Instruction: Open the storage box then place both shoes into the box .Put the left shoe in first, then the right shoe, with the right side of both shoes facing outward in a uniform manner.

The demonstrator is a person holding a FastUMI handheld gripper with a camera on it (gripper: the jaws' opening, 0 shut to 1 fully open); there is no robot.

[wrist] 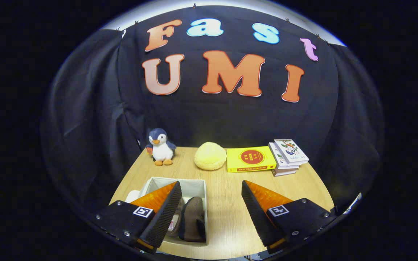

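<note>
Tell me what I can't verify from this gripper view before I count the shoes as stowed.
- Gripper: open, holding nothing.
- Storage box, gripper view: left finger covers its left half.
- Brown shoe: visible in the box; which side faces outward is unclear.
- Second shoe: a sliver beside the finger; identity and orientation unreadable.
- White object left of the box: mostly hidden, possibly the lid.

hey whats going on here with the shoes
A hand-held tool hangs open over a wooden table, gripping nothing. The white storage box sits open beside and partly behind one finger, with a brown shoe already inside; something lighter lies next to it, mostly hidden by that finger. A plush penguin, a yellow cushion and books line the far edge.
</note>
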